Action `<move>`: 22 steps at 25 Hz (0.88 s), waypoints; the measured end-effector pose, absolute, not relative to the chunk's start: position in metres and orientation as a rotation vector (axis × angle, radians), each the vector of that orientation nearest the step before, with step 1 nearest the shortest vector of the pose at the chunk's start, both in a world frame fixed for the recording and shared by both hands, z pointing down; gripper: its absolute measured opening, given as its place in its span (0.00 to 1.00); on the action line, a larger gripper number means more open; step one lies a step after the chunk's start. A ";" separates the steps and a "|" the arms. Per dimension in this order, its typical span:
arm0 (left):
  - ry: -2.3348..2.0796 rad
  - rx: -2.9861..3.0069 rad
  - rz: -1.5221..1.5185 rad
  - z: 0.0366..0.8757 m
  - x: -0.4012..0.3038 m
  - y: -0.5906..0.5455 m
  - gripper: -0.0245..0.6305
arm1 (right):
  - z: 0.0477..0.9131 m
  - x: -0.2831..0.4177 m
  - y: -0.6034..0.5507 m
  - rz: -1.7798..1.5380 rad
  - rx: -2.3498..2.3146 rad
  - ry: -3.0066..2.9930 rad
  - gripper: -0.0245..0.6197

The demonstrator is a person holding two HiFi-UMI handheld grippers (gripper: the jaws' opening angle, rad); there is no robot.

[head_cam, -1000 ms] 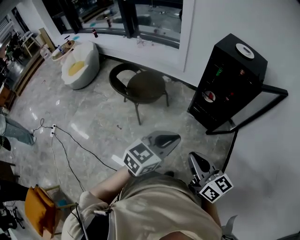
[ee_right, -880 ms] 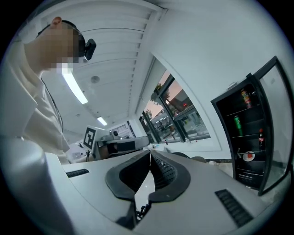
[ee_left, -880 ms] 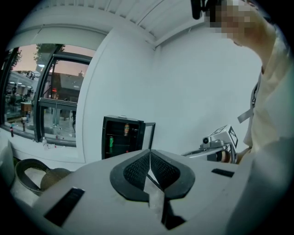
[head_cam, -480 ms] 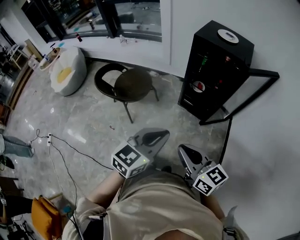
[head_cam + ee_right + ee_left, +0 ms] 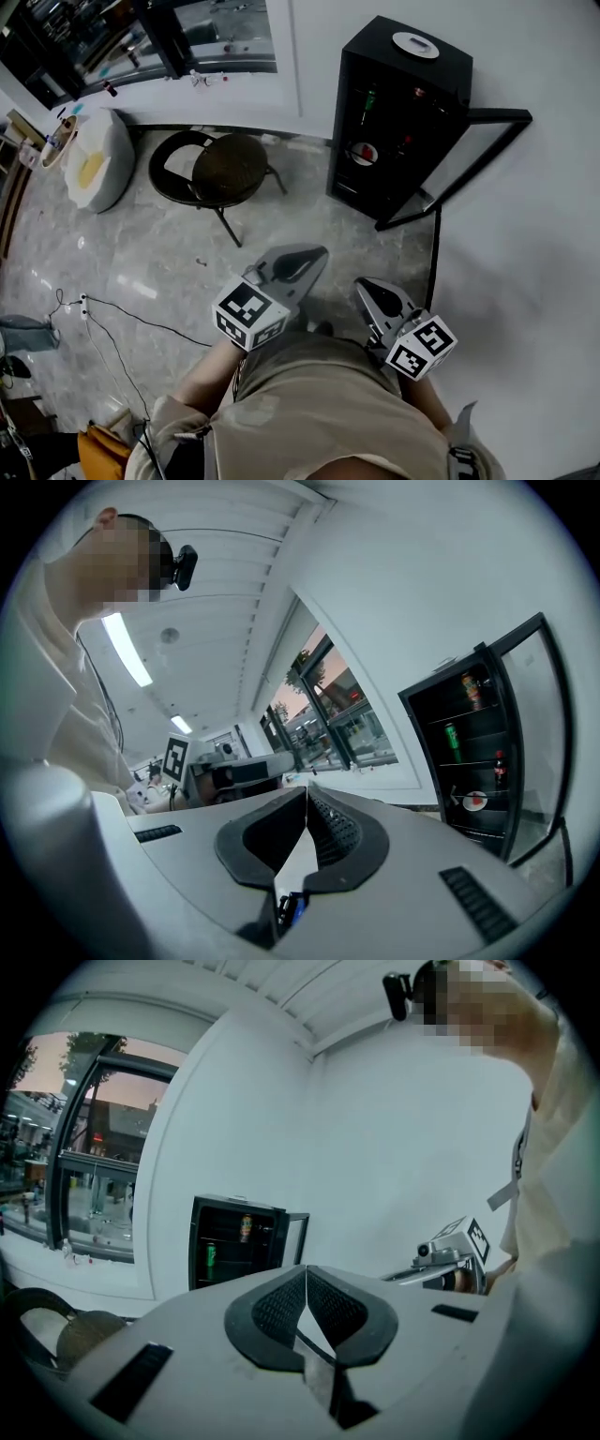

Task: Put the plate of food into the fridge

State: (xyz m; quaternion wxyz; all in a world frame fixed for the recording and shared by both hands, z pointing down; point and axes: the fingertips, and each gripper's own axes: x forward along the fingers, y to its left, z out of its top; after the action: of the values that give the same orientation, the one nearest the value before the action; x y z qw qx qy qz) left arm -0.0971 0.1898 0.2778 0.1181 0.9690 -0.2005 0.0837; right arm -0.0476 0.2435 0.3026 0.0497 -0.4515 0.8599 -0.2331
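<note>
Inside the fridge, low down, sits what I take for the plate of food, white with something red on it. Facing the fridge from well back, I hold my left gripper and right gripper side by side near my waist, both pointing roughly level toward it, fingers pressed together on nothing. With the door swung wide to the fridge's right as I face it, I judge closing it comes next: step near, set one closed tip behind its outer edge, and push in a smooth arc without jolting what stands inside.
</note>
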 end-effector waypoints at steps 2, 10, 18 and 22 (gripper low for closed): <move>-0.575 2.835 0.234 0.277 -0.096 0.180 0.06 | 0.304 -0.042 0.238 -0.721 -1.413 2.590 0.07; -0.576 2.809 0.222 0.281 -0.114 0.134 0.06 | 0.305 -0.057 0.198 -0.785 -1.358 2.554 0.07; -0.598 2.796 0.199 0.277 -0.127 0.079 0.06 | 0.310 -0.055 0.157 -0.843 -1.431 2.490 0.07; -0.567 2.791 0.163 0.274 -0.123 0.057 0.06 | 0.308 -0.047 0.143 -0.838 -1.506 2.461 0.07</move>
State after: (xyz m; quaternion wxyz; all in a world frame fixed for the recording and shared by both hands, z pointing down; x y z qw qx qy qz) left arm -0.1228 0.0569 0.2740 0.1438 0.9683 -0.1965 0.0564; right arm -0.0474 0.1431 0.3082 0.0684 -0.5001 0.8173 -0.2781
